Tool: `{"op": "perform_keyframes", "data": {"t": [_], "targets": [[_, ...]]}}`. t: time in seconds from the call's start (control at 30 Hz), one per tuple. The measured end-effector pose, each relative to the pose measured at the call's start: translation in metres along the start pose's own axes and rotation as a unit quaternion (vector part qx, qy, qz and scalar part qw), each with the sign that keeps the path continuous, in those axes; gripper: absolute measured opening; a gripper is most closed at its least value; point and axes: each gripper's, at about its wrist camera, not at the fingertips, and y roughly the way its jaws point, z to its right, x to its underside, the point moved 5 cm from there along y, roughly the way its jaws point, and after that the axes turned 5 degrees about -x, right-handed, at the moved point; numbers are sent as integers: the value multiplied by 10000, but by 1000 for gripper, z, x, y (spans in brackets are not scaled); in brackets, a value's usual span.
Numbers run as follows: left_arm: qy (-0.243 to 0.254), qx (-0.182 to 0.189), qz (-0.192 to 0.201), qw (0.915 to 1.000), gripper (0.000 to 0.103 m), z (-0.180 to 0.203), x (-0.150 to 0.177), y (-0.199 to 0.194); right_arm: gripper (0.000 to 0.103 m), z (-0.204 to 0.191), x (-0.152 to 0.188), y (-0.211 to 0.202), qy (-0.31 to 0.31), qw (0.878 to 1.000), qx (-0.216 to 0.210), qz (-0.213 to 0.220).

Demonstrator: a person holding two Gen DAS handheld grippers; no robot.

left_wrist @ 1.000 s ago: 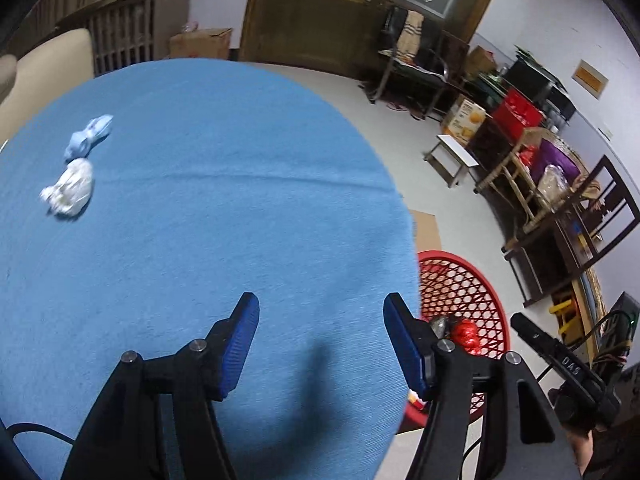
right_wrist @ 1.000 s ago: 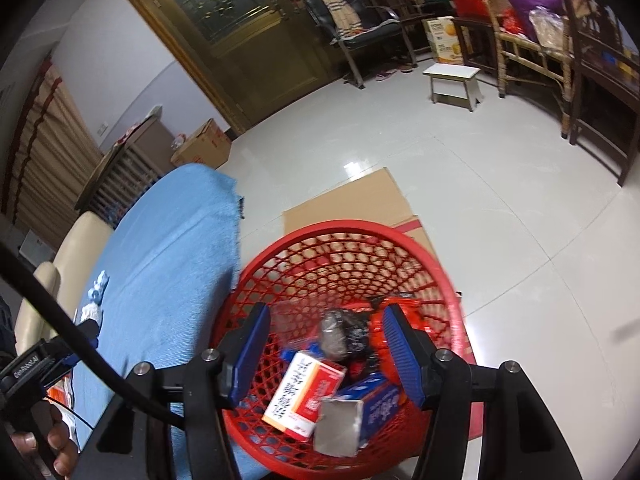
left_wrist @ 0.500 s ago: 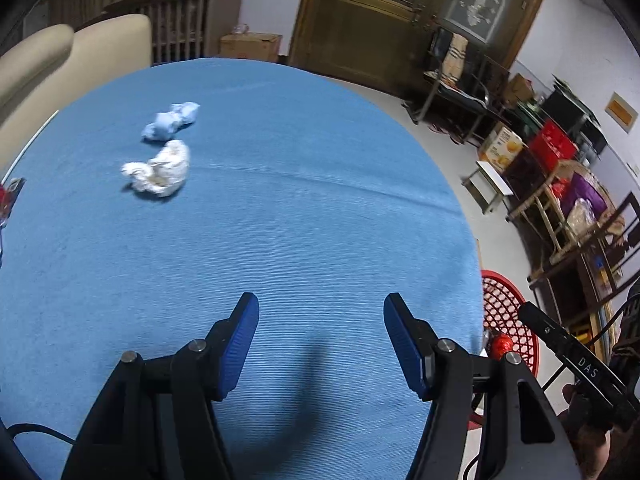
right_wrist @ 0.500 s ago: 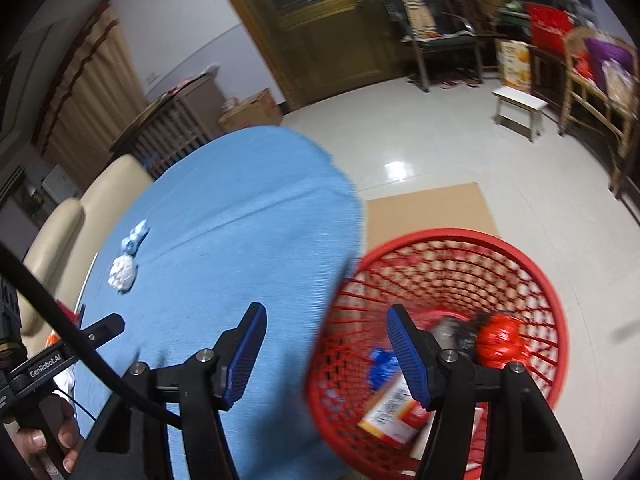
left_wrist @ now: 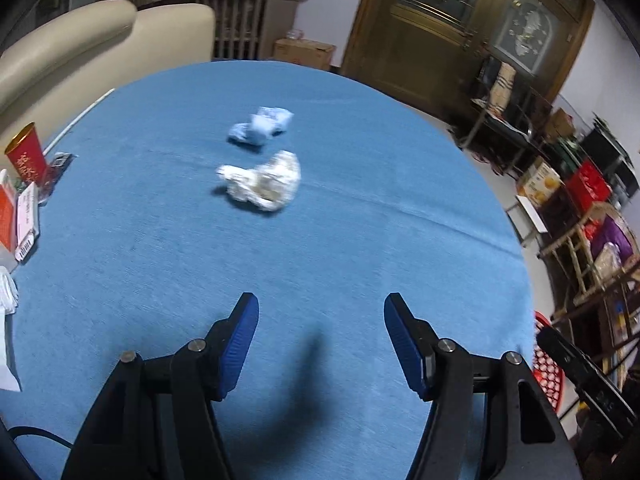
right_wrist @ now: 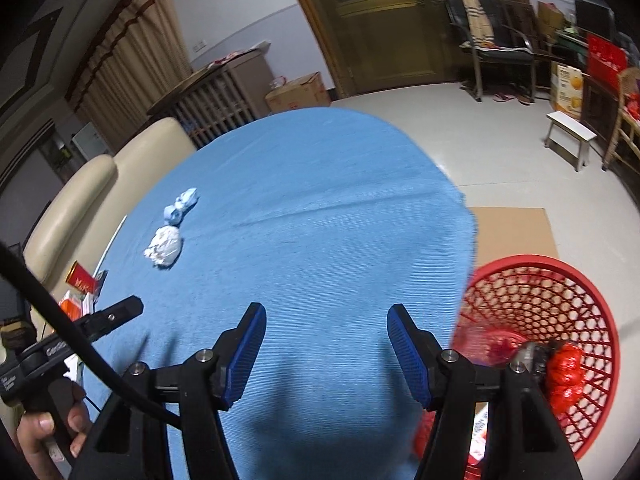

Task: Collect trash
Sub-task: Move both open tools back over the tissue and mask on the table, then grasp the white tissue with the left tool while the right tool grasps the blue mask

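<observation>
A crumpled white paper wad [left_wrist: 264, 185] and a crumpled light-blue wad [left_wrist: 261, 126] lie on the round blue table [left_wrist: 360, 264]. My left gripper [left_wrist: 321, 340] is open and empty above the table, short of the white wad. My right gripper [right_wrist: 326, 350] is open and empty over the table's right part; the white wad [right_wrist: 165, 247] and the blue wad [right_wrist: 182, 206] lie far to its left. A red mesh basket [right_wrist: 568, 304] on the floor beside the table holds several pieces of trash.
A red cup [left_wrist: 26, 158] and small boxes [left_wrist: 22, 216] stand at the table's left edge. A beige sofa [left_wrist: 80, 56] is behind the table. Flat cardboard [right_wrist: 516, 232] lies on the floor by the basket. Chairs and a stool [right_wrist: 572, 132] stand at the right.
Both grippers have swung left, away from the basket and toward the table. The two wads now sit nearer the middle of the left view. Both stay open.
</observation>
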Motion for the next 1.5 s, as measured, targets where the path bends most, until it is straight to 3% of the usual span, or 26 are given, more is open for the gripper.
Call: {"op": "perform_keyframes", "data": {"t": [0.37,0.67,0.77,0.8,0.97,1.17,1.4,1.5], "targets": [[-199,-154,102,9996,67,-21,-57,45,67,-38,-3,27,-329,9988,-316,-185],[-255,-327,-64,9991,67,-33,-77,85,67,-48,-11,44,-414,9980,-385,-281],[-262,-302,-147,9991,67,-36,-77,96,67,-54,-15,51,-487,9976,-394,-310],[-256,-310,-175,9990,51,-37,-77,99,67,-56,-16,53,-507,9974,-396,-312],[-375,-186,-73,9991,37,-55,-73,93,67,-67,-27,66,-639,9967,-396,-297],[-659,-477,95,9966,36,-95,-46,68,67,-93,-44,103,-720,9952,-538,-382],[-804,-658,194,9944,35,-126,-26,51,67,-167,-63,170,-945,9880,-1047,-635],[-839,-702,187,9938,36,-129,-25,48,67,-196,-75,193,-1092,9860,-1070,-671]]}}
